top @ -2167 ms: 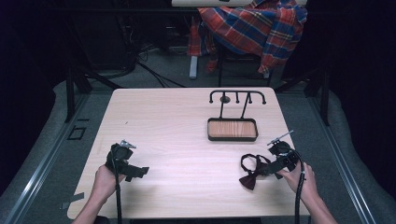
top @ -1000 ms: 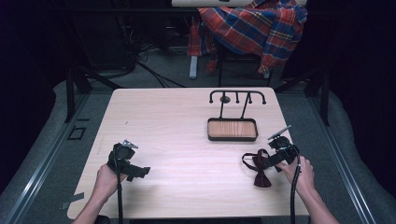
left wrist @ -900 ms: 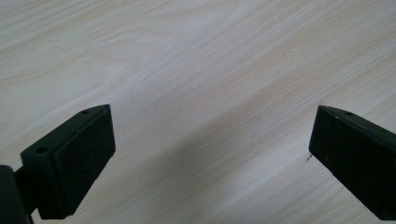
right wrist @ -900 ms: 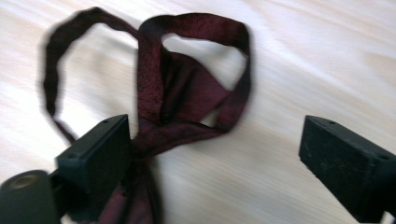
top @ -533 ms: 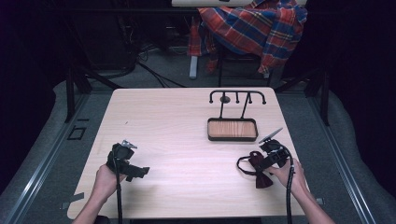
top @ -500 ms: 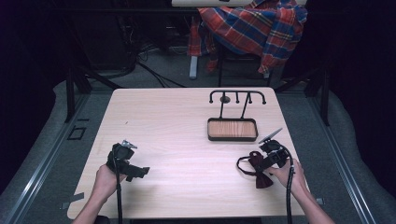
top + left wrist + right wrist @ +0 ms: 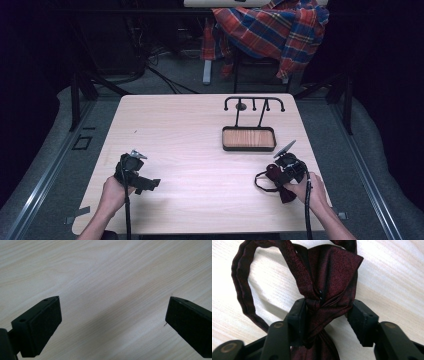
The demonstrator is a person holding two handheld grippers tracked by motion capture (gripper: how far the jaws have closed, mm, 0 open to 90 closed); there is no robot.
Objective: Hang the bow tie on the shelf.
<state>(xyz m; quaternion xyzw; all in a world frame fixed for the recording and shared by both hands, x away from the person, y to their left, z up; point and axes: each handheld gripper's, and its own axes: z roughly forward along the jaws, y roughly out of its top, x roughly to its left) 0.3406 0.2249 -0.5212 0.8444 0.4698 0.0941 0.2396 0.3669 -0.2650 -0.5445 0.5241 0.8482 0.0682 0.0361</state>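
Grasp step: R fingers [image 7: 325,317] just been closing round bow tie [image 7: 332,290] knot on worktop [image 7: 200,150], near-right. L fingers [image 7: 112,322] wide open, empty. Next: firm pinch, then lift.

Dark recording lab or studio
Black surroundings, loose floor cables [image 7: 165,75], a lone lit tabletop [image 7: 190,130], metal framing [image 7: 80,90]

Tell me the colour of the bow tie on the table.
Dark burgundy, with a fine woven sheen; the bow tie shows best in the right gripper view.
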